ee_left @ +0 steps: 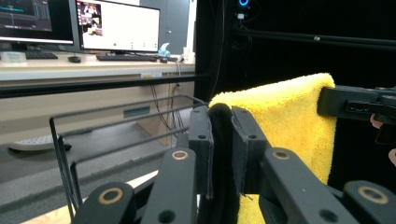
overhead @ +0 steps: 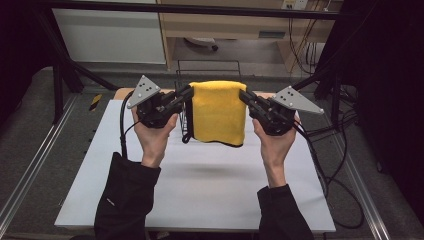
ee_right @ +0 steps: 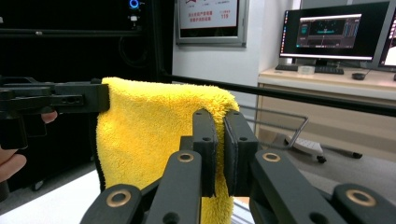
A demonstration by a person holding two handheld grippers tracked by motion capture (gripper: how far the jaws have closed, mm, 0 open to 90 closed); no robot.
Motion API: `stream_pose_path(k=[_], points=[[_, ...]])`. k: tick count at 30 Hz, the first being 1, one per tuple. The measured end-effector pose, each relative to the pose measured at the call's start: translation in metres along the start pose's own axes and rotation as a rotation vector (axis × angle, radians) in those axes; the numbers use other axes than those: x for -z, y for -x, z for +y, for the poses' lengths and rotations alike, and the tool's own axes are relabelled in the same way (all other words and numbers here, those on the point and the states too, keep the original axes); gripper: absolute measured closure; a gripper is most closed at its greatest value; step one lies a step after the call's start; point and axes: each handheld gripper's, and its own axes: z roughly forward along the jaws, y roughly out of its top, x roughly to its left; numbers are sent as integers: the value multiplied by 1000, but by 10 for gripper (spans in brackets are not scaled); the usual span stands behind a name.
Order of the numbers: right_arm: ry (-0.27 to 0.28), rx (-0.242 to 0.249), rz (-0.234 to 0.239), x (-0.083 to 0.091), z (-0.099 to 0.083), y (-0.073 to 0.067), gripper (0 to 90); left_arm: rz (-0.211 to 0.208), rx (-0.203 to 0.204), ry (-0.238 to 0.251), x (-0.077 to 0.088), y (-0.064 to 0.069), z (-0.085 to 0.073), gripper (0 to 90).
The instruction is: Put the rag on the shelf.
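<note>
Both tongs are clenching the folded yellow towel (overhead: pixel 218 112) — left gripper (overhead: pixel 186 96), right gripper (overhead: pixel 245 96) (one top corner each) — keeping it taut above the wire rack (overhead: pixel 186 117).

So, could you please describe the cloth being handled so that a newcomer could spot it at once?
Look above the far half of the white table, between the left gripper and the right gripper. The cloth hangs there folded, each top corner pinched by a gripper. It is the one bright yellow, fluffy thing, in front of a thin black wire rack.
</note>
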Motion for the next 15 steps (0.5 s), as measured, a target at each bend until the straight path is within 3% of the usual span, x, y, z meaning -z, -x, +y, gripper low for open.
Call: stream_pose_path(k=[15], points=[[49,18,-14,-15,29,4,849,13,6,59,-7,-9,27,794]])
